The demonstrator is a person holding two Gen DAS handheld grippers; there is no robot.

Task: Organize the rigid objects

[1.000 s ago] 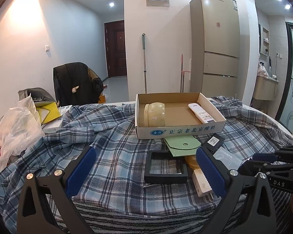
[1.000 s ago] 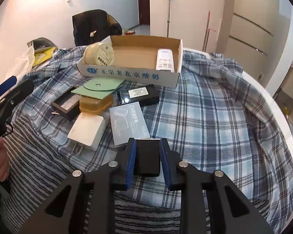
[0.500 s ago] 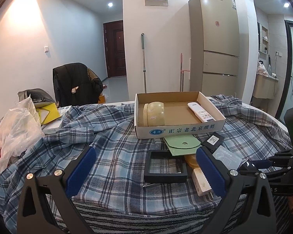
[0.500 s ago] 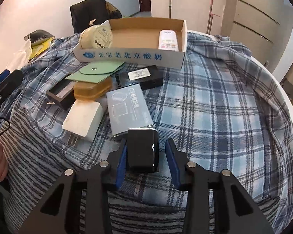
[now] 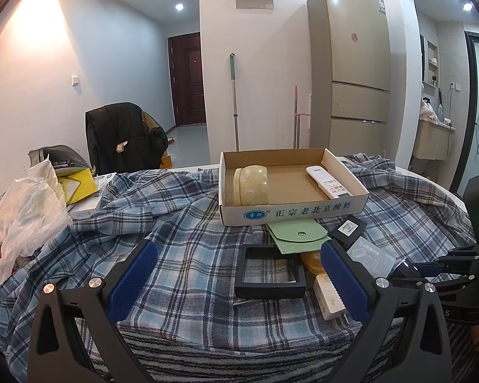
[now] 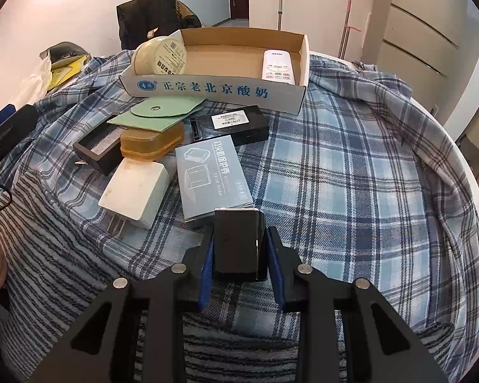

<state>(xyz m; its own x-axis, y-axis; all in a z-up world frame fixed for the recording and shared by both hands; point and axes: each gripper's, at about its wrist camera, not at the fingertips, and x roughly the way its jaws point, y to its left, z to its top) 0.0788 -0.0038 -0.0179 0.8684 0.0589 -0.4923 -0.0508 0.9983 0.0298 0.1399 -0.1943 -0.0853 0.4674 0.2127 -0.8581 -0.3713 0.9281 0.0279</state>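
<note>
A lived-in home. A tall fridge [image 5: 348,63] stands by the wall, a mop [image 5: 234,102] leans beside it, and a hallway leads to a dark door [image 5: 188,78]. A jacket [image 5: 121,137] drapes a chair.

A plaid cloth [image 6: 351,166] covers the desk, with a striped cloth [image 6: 64,255] across the frame's lower left. On the plaid, at upper centre, sits a cardboard box [image 6: 207,87]. Below it lie a green pouch [image 6: 156,113], a black case [image 6: 236,124], an amber box [image 6: 150,142], a black frame [image 6: 95,150], a white charger [image 6: 134,191] and a grey pack [image 6: 212,175], crowded together.
</note>
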